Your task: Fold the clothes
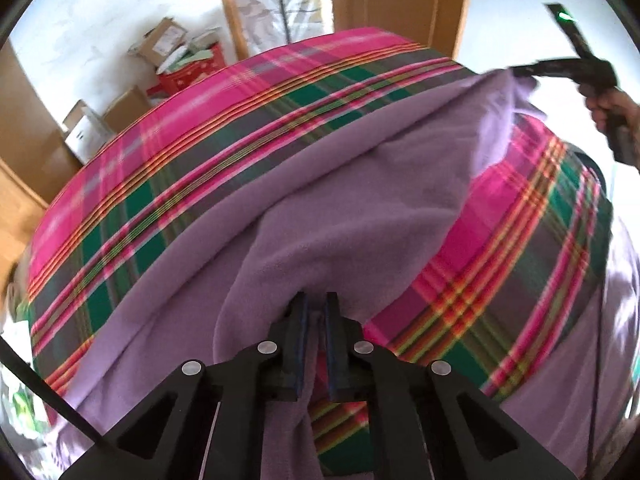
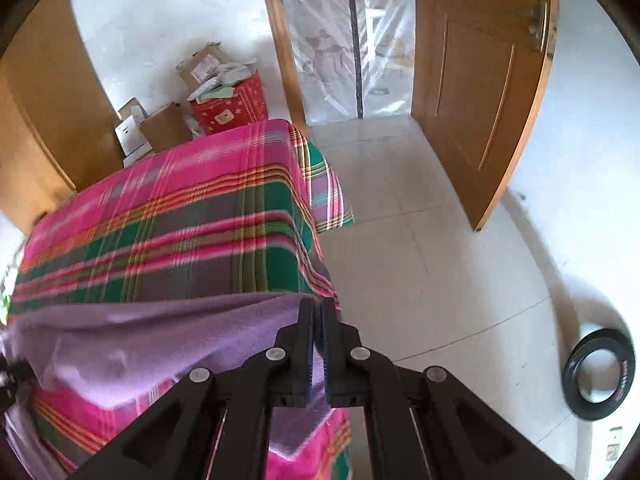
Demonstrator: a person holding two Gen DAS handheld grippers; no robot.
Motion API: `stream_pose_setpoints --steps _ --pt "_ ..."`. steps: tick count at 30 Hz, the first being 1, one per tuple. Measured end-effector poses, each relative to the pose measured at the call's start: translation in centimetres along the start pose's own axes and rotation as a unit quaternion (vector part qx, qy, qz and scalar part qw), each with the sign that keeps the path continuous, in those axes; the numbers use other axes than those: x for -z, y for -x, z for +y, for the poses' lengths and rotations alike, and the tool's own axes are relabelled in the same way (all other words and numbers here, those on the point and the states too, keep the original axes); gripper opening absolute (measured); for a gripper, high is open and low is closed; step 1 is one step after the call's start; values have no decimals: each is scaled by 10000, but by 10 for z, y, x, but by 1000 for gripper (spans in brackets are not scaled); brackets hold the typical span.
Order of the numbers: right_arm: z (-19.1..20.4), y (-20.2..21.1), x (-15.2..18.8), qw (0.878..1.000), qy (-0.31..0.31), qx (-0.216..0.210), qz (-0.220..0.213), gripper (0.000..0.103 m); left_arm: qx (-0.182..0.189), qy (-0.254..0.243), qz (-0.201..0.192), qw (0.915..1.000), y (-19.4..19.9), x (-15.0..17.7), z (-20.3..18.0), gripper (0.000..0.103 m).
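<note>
- Plaid cloth (image 1: 224,128), pink, green and grey with orange lines: covers a raised surface, drapes over its edges; serves as landmark below.
- Cardboard boxes (image 2: 160,126): on the floor beyond the far edge of the plaid cloth, against a white wall; some open, papers spilling out.
- Red patterned box (image 2: 234,104): just beside the cardboard boxes, past the plaid cloth's far corner.
- Wooden door (image 2: 488,80): open, well apart from the plaid cloth across pale floor tiles; plastic-sheeted doorway (image 2: 352,40) next to it.
- Black ring (image 2: 598,374): flat on the floor, far off the plaid cloth's side.
- Purple garment (image 1: 328,184), soft fleece-like fabric: spread diagonally across the plaid cloth, stretched between both grippers, one edge lifted off the cloth; nothing lying on top of it.
- Left gripper (image 1: 316,308): low over the near part of the plaid cloth, fingers nearly together, pinching a fold of the purple garment.
- Right gripper (image 2: 318,312): at the plaid cloth's side edge, fingers clamped on the garment's corner; raised, blurred in the left wrist view.
- Hand (image 1: 612,110): wrapped round the right gripper's handle, above the plaid cloth's edge.
</note>
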State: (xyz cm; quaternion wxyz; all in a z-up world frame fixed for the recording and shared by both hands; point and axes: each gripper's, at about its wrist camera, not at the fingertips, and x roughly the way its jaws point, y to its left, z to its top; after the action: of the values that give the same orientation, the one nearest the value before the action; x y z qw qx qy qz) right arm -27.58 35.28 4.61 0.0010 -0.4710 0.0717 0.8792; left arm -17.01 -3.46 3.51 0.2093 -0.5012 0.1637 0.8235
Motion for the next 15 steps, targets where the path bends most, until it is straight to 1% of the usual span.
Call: stream_pose_setpoints --steps 2,3,6,8,10,12,14,15 --pt "1 -5 -11 10000 -44 51 -61 4 187 -89 -44 9998 3 -1 -4 3" --pt "5 -5 -17 9997 49 233 -99 4 291 -143 -53 9995 4 -2 -7 3" --pt "21 -3 -28 9964 486 674 -190 4 557 -254 -41 9981 8 -2 -16 3" --pt "35 -1 -34 9908 901 974 -253 4 678 -272 -38 9973 9 -2 -20 3" --pt "44 -8 -37 9864 1127 1182 -191 4 799 -291 -34 9964 10 -3 -23 3" --pt "44 -17 -38 9864 1067 1242 -157 6 920 -310 -31 9953 11 -4 -27 3" --pt "32 -17 -38 9917 630 1098 -242 7 993 -168 -40 9949 9 -5 -24 3" --pt "25 -15 -36 9941 401 972 -271 11 982 -28 -54 9952 8 -5 -21 4"
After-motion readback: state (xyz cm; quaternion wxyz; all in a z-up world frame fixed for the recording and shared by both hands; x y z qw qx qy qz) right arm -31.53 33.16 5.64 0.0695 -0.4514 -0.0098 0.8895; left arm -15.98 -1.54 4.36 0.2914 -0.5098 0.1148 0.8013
